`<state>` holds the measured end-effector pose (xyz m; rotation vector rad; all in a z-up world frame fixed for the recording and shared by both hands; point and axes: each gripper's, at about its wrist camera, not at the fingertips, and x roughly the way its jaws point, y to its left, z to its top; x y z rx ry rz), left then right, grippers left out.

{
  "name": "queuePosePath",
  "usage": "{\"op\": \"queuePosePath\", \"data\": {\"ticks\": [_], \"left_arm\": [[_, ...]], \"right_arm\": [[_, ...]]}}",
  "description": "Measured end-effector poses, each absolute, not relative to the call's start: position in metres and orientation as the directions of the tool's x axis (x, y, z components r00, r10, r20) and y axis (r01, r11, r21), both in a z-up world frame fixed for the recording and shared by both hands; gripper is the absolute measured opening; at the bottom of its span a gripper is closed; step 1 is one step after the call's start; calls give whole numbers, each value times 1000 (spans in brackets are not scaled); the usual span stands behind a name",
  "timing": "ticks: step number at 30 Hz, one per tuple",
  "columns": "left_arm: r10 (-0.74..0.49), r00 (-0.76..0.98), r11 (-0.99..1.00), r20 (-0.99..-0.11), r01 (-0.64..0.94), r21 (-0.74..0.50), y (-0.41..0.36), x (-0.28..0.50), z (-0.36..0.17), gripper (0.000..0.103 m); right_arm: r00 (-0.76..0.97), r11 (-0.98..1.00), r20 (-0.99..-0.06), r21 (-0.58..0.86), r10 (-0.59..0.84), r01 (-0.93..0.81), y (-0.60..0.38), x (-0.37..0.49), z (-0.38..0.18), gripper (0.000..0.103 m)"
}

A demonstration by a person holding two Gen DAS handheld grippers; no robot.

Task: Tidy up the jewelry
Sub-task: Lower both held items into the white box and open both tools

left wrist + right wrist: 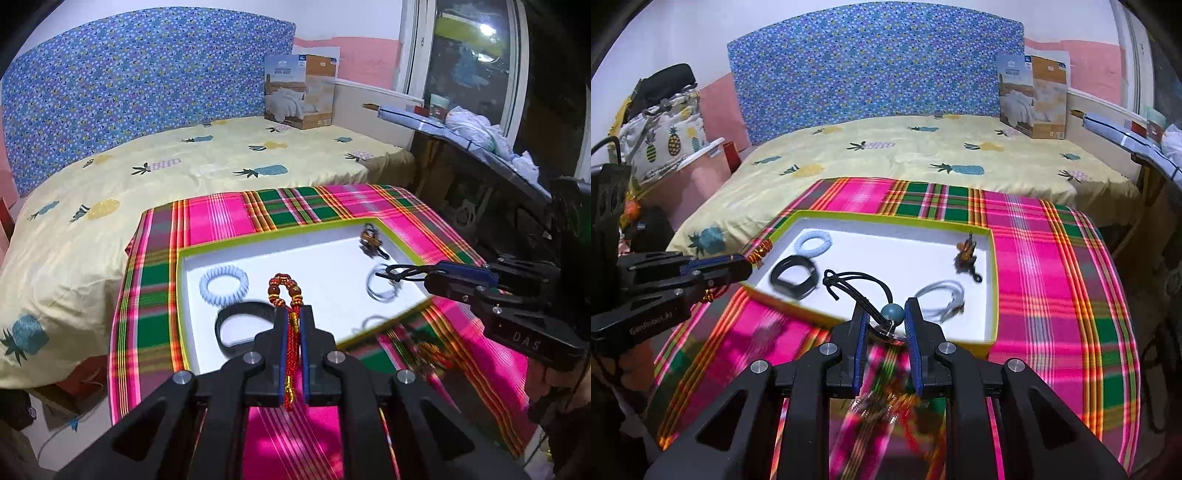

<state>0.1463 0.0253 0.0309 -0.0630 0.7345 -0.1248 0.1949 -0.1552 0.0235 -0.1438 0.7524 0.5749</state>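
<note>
A white tray with a green rim [258, 248] [991, 280] lies on the plaid cloth. In it lie a white coil band [223, 284] [812, 242], a black bangle [240, 326] [793, 277], a silver ring bracelet [382, 286] [942, 295] and a brown charm [371, 240] [966, 254]. My left gripper [293, 314] [748, 267] is shut on a red beaded cord bracelet [286, 291], held over the tray's near edge. My right gripper [884, 312] [430, 275] is shut on a black cord necklace with a teal bead [892, 312], its cords [400, 273] hanging over the tray.
The plaid cloth [229, 218] [1052, 277] covers a small table before a bed with a pineapple sheet [184, 162]. More jewelry lies blurred on the cloth near the tray [432, 350] [879, 402]. A cluttered shelf [472, 129] stands right.
</note>
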Motion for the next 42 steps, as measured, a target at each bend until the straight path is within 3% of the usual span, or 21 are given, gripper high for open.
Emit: {"op": "queuePosePath", "data": {"ticks": [15, 31, 35, 39, 42], "left_arm": [[-101, 681, 995, -725, 72, -70, 39, 228, 7, 6], [-102, 613, 995, -783, 74, -72, 39, 260, -22, 7], [-110, 615, 994, -781, 72, -83, 41, 260, -24, 7], [-111, 616, 994, -780, 76, -82, 41, 258, -23, 7], [-121, 618, 993, -777, 78, -92, 40, 256, -22, 10]], "right_arm": [[560, 861, -744, 38, 363, -507, -137, 280, -3, 20], [499, 872, -810, 30, 308, -489, -119, 314, -33, 21], [495, 873, -815, 27, 301, -487, -119, 315, -36, 22], [491, 870, -813, 39, 313, -491, -119, 313, -34, 36], [496, 866, -807, 38, 320, -498, -120, 308, -31, 36]]}}
